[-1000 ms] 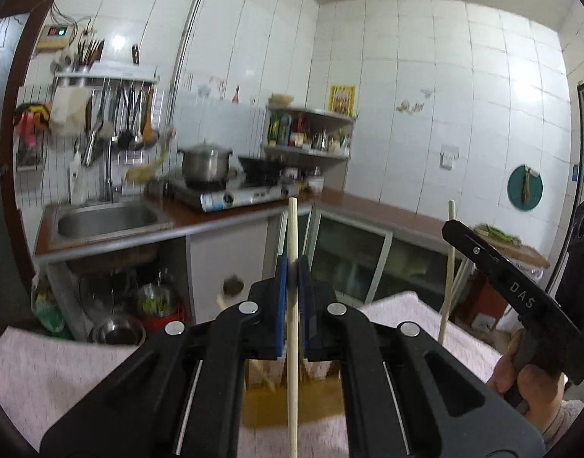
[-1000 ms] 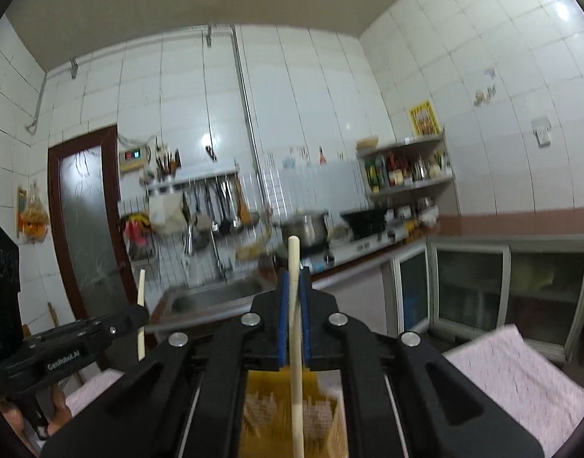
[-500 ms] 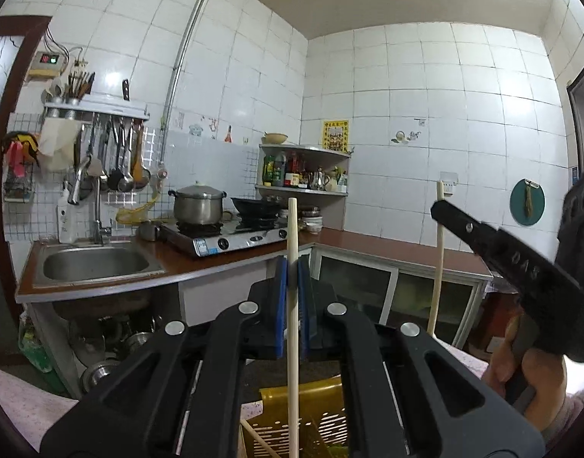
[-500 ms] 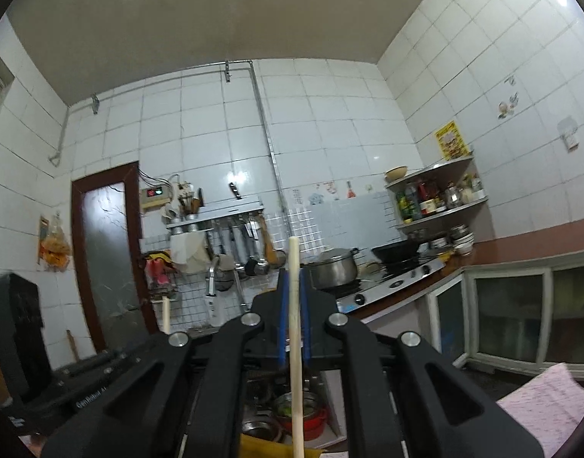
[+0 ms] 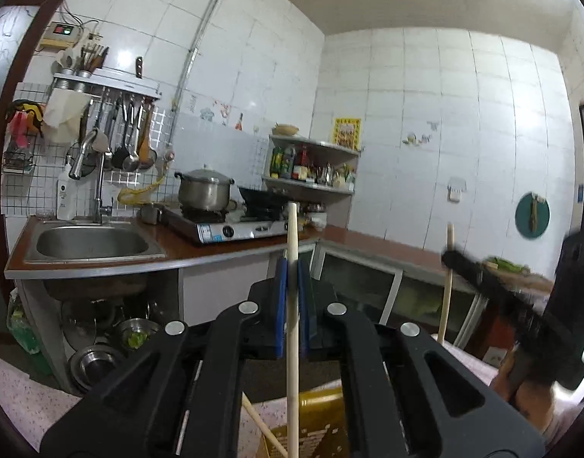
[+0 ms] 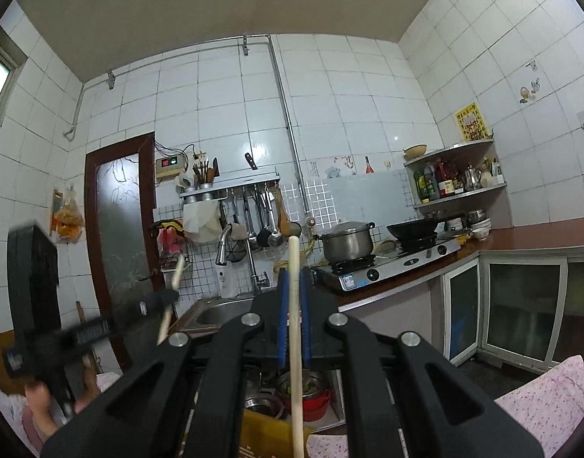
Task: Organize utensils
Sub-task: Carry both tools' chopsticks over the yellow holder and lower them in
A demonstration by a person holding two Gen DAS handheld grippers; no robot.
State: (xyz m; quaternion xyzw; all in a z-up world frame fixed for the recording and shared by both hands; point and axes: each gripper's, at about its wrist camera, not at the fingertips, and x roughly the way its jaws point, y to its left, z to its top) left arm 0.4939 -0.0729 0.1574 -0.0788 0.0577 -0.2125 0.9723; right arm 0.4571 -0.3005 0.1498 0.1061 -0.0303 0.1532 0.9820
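Left wrist view, left gripper [image 5: 292, 301]: its blue-padded fingers [image 5: 279, 305] are clenched on a wooden chopstick [image 5: 292, 343] that stands near upright, its tip above the fingers and its lower end running out of frame.
Left wrist view, container: a yellow slotted basket [image 5: 322, 420] sits low, just behind the chopstick, on a pink patterned cloth [image 5: 24, 393]; a second loose stick [image 5: 261, 427] slants beside it.
Left wrist view, other hand: the right gripper [image 5: 450, 257] shows blurred at the right edge, pinching its own stick [image 5: 446, 294].
Right wrist view, right gripper [image 6: 293, 301]: fingers [image 6: 281, 305] closed on a chopstick [image 6: 295, 343], upright, its lower end passing in front of the yellow basket [image 6: 265, 439].
Right wrist view, other hand: the left gripper [image 6: 165, 297] is blurred at left, its stick [image 6: 171, 297] tilted.
Step in hand (judgement): both sticks are raised above the basket, probably to be paired or dropped in together.
Doing it well: keep the clamp firm, since a thin round stick can pivot between the pads; level the tilted stick with the other, bring both over the basket and lower them before letting go.
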